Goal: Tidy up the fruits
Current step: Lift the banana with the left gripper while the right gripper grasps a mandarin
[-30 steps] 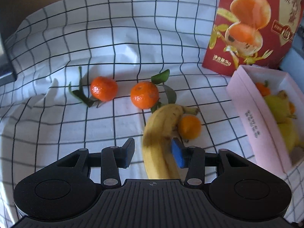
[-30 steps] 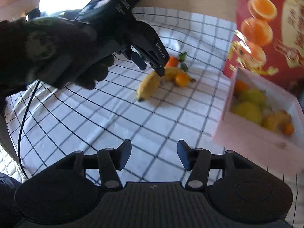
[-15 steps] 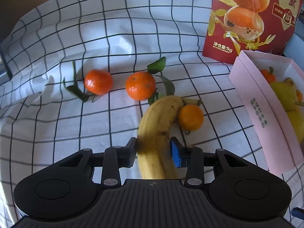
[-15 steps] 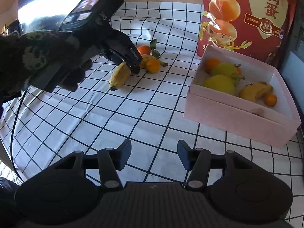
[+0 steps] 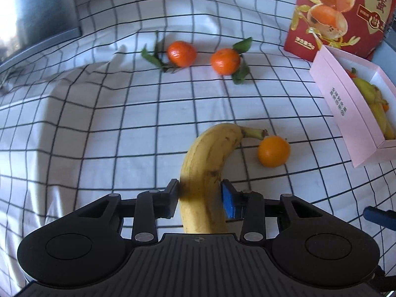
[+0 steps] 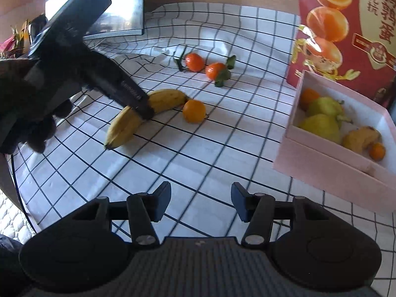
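Two claws in play, and the left claw (image 5: pixel 199 199) is clamped across the middle of the banana (image 5: pixel 206 173), pads pressing both flanks. The banana lies on the checked cloth (image 5: pixel 104 133) over the counter, stem toward one o'clock and touching a loose orange (image 5: pixel 273 151). The right claw (image 6: pixel 201 203) hangs with its fingers apart, nothing between them, low at six o'clock. The pink box (image 6: pixel 331 168) sits at three o'clock with pears and small fruit already inside. Two leafy tangerines (image 5: pixel 182 53) wait at twelve o'clock.

The risk, as I judge it: gripped mid-body, the long banana could swing or slip on the lift, and its stem may knock that orange rolling. A hard squeeze might bruise it too.

Against a second ago, the left claw's fingers have closed in; then only one pad touched the banana. Banana and orange now lie clear of the tangerines they were beside.
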Tool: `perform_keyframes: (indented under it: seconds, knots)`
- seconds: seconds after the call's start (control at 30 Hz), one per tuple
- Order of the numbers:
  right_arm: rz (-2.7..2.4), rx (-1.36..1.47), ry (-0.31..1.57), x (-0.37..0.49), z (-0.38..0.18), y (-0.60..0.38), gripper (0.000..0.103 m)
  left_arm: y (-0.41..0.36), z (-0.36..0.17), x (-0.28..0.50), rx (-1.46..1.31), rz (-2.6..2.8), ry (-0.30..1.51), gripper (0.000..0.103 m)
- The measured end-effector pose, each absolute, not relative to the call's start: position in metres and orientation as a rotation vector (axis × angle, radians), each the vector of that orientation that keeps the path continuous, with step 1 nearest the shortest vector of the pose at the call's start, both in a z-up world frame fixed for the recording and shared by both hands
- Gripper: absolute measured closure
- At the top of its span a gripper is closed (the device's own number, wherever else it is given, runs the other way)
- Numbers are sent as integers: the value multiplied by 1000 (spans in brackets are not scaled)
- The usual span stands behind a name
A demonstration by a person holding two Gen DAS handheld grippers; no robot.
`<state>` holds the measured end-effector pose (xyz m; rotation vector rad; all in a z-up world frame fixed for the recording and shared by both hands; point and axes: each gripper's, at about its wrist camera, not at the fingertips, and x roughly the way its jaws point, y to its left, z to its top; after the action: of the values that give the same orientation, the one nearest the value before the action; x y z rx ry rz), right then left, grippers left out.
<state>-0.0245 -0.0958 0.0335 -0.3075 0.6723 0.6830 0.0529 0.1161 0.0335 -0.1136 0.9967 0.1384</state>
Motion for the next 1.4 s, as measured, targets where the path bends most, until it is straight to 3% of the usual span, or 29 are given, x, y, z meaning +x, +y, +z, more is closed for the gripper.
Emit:
perform_keyframes:
  seconds: [0.47,0.67,1.07,1.17,1.27,1.4]
  knots:
    - [732,-327,611,11,28,-42,50,144,33,47,-262,91,1001,61]
    - [734,-358,631,17,16,-27,63,154,32,42,-303,77,994,61]
    - [710,-378,597,31,14,-15,63,144,28,53,-259,74,1009,61]
    - [704,-382,590,34,14,-15,71,143,28,54,-257,76,1014,61]
    - [718,-368,594,29,20,-21,71,141,28,55,-248,81,1022,61]
    - [717,-352,594,13,28,-38,71,134,27,59,-199,66,1030,51]
